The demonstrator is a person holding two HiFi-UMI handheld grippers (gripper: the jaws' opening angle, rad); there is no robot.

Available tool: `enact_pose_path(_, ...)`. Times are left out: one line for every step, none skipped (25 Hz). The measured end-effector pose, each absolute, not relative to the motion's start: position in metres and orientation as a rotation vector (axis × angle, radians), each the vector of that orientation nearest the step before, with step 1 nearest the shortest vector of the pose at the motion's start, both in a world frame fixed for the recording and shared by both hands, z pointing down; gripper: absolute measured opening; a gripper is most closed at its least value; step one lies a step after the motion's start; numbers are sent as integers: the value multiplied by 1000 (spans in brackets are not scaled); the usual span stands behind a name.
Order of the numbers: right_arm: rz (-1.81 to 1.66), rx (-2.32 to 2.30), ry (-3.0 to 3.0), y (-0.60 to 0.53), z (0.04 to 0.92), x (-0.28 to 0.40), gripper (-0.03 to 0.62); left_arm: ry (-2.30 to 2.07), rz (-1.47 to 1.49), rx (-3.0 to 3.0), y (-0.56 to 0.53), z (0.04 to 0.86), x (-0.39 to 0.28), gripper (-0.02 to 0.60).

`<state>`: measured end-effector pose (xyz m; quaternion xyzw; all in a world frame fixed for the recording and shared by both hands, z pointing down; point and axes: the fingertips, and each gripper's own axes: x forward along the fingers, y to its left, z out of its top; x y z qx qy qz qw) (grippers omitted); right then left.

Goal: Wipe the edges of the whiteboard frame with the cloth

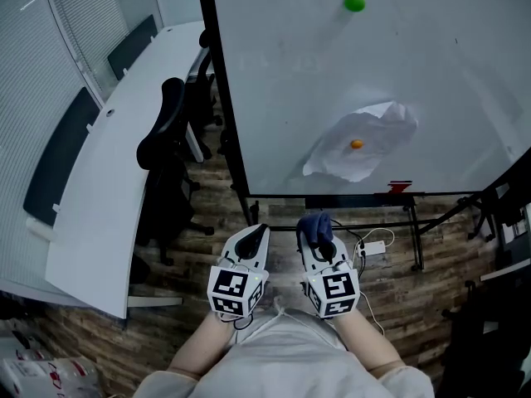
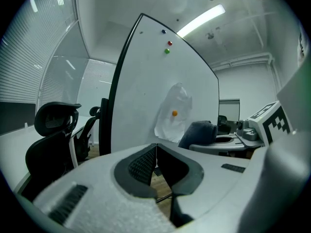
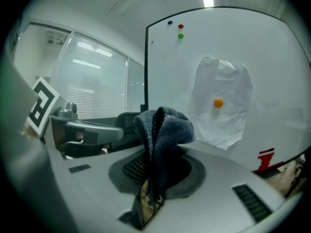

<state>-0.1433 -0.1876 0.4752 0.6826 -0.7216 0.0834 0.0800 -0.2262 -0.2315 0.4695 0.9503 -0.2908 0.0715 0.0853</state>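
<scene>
Below the whiteboard frame (image 1: 224, 98): right gripper (image 1: 319, 239) clamped tight on the cloth (image 1: 314, 223); left gripper (image 1: 260, 231) pinched together, holding nothing.

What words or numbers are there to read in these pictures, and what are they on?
No readable text anywhere.
Cubes on the left gripper and right gripper: black-and-white square patterns, not words.
White packaging, bottom left of the head view: red print, too blurred to read.
Whiteboard and paper: no legible writing.
</scene>
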Motion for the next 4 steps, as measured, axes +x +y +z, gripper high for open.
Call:
enact_pose_path(253, 2042, -2160, -187, 475, -143, 66, -866, 216, 2831, -231, 470, -226, 18)
enact_pose_path(255, 2042, -2161, -187, 475, -144, 66, -865, 218, 2830, -231, 470, -226, 18)
enact_pose_path(257, 2042, -2162, -187, 475, -144, 66, -865, 220, 2830, -231, 470, -225, 18)
enact_pose_path(260, 2042, -2162, -187, 475, -144, 66, -864, 221, 2829, -231, 470, -225, 18)
